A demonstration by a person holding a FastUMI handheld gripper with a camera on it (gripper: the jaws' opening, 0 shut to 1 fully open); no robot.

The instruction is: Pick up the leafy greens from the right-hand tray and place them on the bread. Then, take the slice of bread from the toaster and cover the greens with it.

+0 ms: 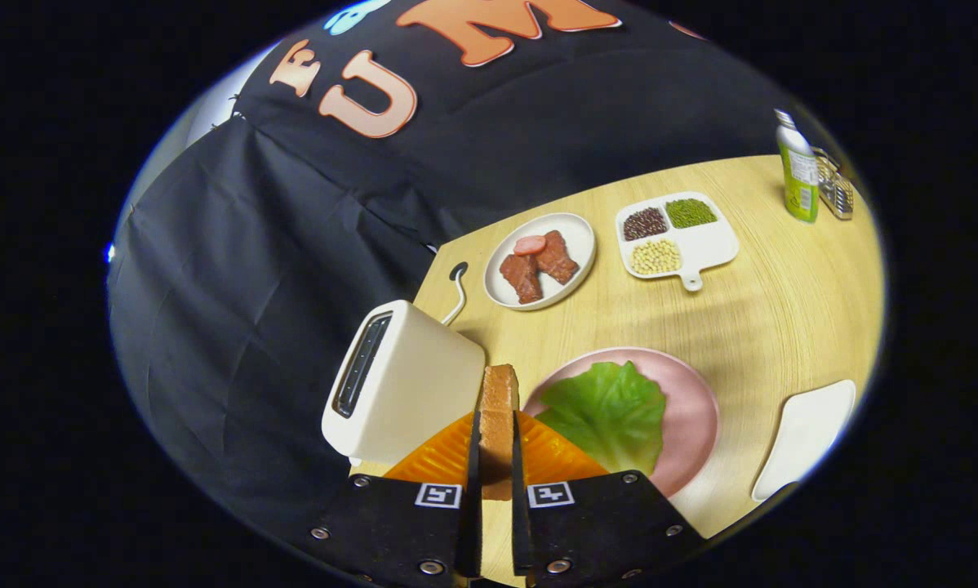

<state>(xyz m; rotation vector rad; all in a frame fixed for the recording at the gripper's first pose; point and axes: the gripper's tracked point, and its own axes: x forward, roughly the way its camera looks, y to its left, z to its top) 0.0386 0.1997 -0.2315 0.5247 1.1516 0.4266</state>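
A slice of bread (498,416) stands on edge between my fingers, and my gripper (496,445) is shut on it. The slice is held in the air between the white toaster (411,384) and the pink plate (697,408). A leafy green (611,412) lies on that pink plate, just ahead and to the right of my fingers; any bread under the leaf is hidden. The toaster's slot (362,363) looks dark and I cannot see inside it.
Beyond on the wooden table (783,310) stand a white plate with meat pieces (580,237), a divided white tray of beans (713,245), a green bottle (797,171) and a small rack (836,188). An empty white tray (807,437) lies right of the pink plate.
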